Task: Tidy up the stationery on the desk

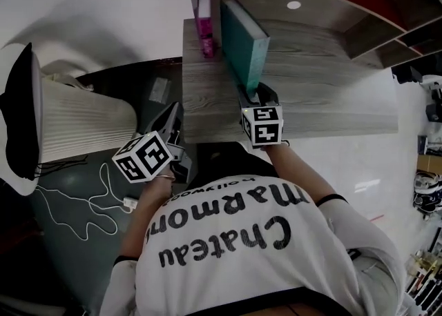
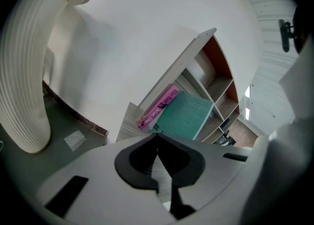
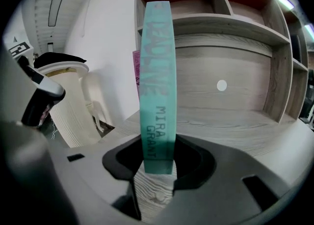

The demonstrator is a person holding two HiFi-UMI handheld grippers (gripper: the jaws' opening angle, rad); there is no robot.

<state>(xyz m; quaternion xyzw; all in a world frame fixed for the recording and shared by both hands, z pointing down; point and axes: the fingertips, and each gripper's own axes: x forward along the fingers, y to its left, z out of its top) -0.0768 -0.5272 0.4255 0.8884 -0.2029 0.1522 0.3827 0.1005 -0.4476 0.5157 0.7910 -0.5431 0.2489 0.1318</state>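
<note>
The right gripper [image 3: 157,166] is clamped on the lower spine of the teal book [image 3: 156,71], holding it upright on its bottom edge. This is likely so it can be shelved standing beside the pink book [image 1: 205,35]. The teal book stands just right of the pink book, a little nearer the person. Whether they touch is unclear. The left gripper [image 2: 158,150], jaws together on nothing, hangs well in front of the pink book, seemingly idle.

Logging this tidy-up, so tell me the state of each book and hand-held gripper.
Teal hardcover book: upright on wooden desk, clamped at spine.
Thin pink book: upright, untouched.
Right hand-held gripper: shut on teal book.
Left hand-held gripper: shut, empty.
</note>
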